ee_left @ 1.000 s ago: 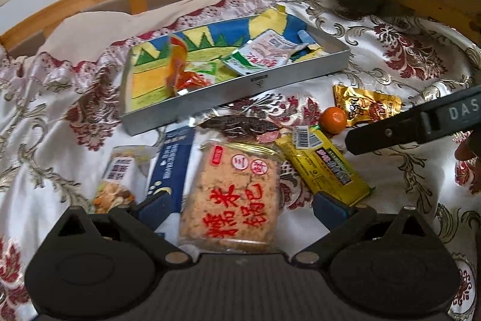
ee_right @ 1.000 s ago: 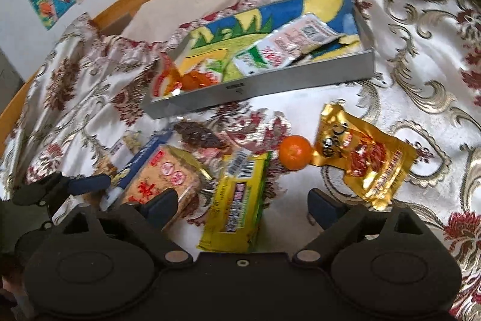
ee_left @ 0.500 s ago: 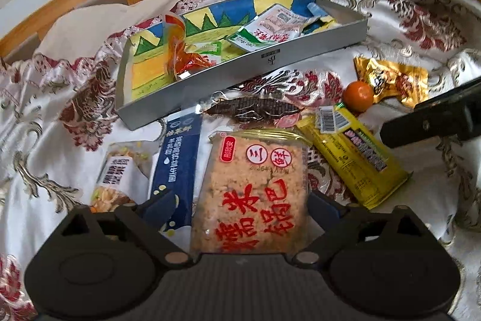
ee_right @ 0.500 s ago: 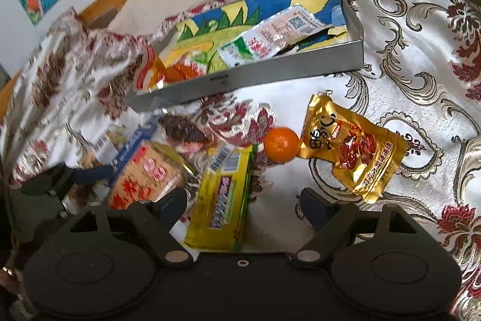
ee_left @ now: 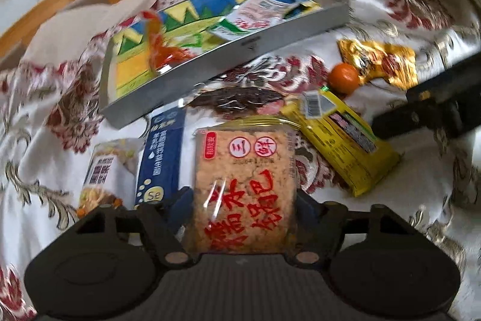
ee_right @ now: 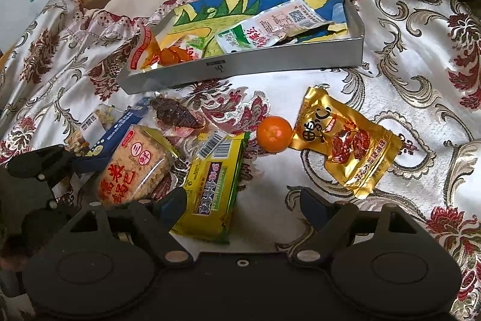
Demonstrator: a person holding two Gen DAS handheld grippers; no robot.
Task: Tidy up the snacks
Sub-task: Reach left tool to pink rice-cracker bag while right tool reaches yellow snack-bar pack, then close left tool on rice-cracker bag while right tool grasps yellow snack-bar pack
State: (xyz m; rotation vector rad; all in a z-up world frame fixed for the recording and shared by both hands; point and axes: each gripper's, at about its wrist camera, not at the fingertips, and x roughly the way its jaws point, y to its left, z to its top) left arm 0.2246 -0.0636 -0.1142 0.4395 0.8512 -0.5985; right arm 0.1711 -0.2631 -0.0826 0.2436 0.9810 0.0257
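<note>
Two or three packets already lay in the tray (ee_right: 240, 62) at the far side of the bed, while we judged seven snacks still waited on the bedspread (ee_right: 405, 50) near it. Our left gripper (ee_left: 243, 200) had its fingers against both sides of the rice cracker pack (ee_left: 245, 170), seemingly gripping it; our right gripper (ee_right: 242, 200) hung open above the yellow bar (ee_right: 213, 188). Motion blur smeared the left view, and we could not count the tray's overlapping packets.

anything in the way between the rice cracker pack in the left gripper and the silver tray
Partly. The left gripper straddles the tan rice cracker pack with red lettering. Between it and the silver metal tray lies a dark brown snack in clear wrap, against the tray's near wall. Lifting the pack over should clear both.
</note>
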